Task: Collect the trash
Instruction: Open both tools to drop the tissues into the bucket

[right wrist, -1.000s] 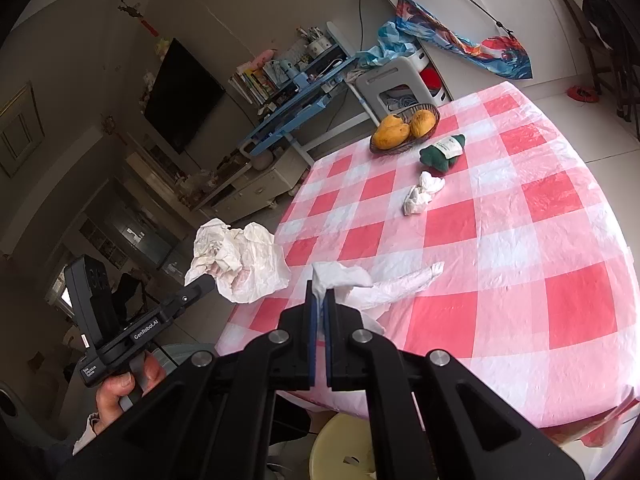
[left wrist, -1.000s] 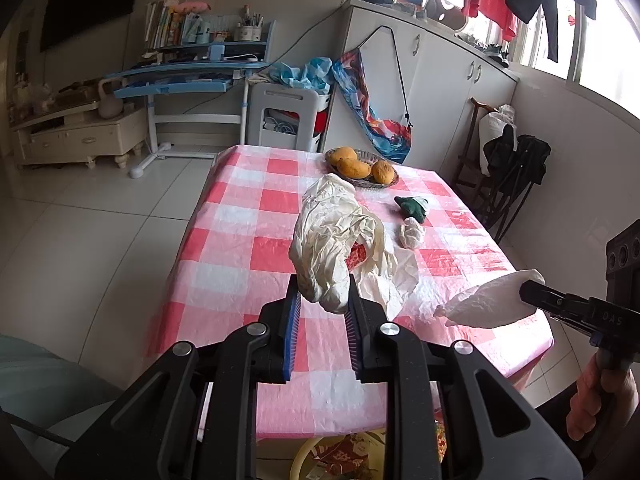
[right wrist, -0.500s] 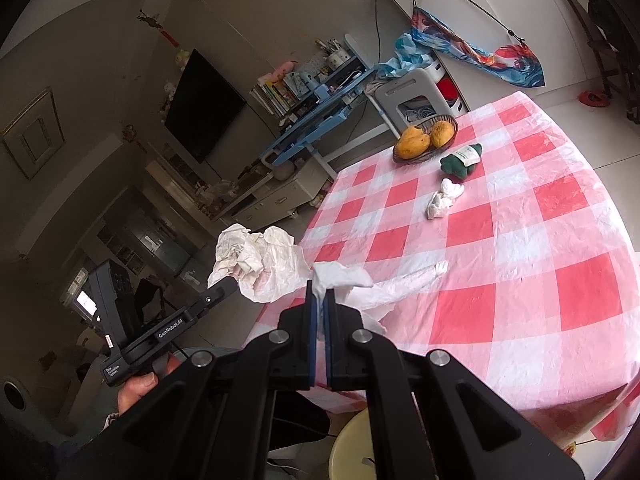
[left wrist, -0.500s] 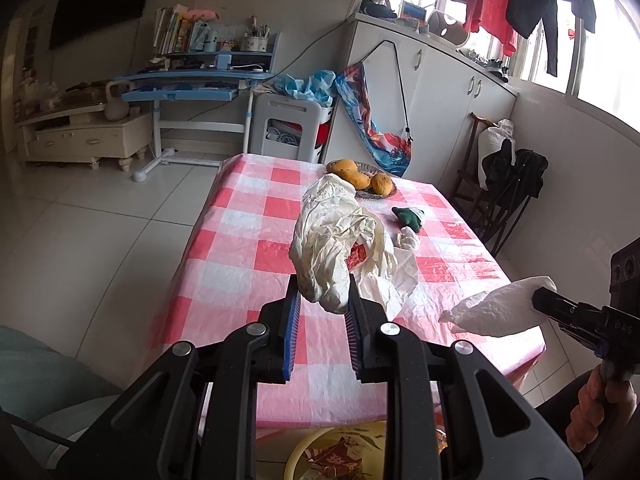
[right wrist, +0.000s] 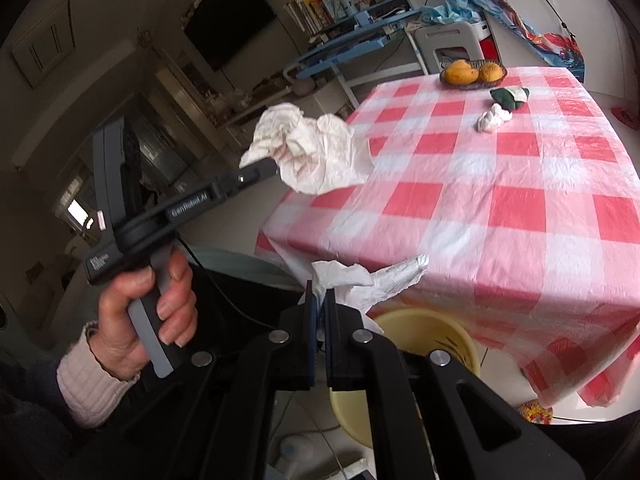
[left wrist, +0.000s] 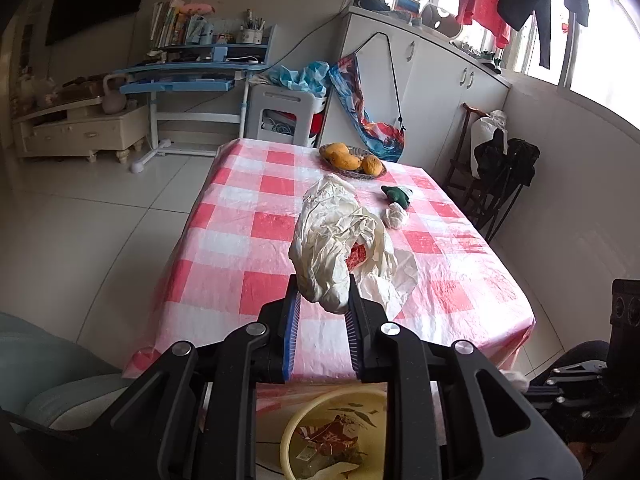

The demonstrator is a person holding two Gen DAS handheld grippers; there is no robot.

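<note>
Trash is half gathered. Left gripper [left wrist: 323, 306] is clamped on a crumpled cream wrapper [left wrist: 340, 248] at the centre of the left view, clear of the table [left wrist: 248, 216]. Right gripper [right wrist: 319, 306] is pinched fully closed on a white tissue [right wrist: 368, 280], low in the right view, just above the yellow bin [right wrist: 432, 332] on the floor. Neither piece is dropped yet. 2 items are left on the table toward the upper right: a balled tissue [right wrist: 494, 118] and a green packet [right wrist: 510, 97], near the fruit basket [right wrist: 472, 76].
</note>
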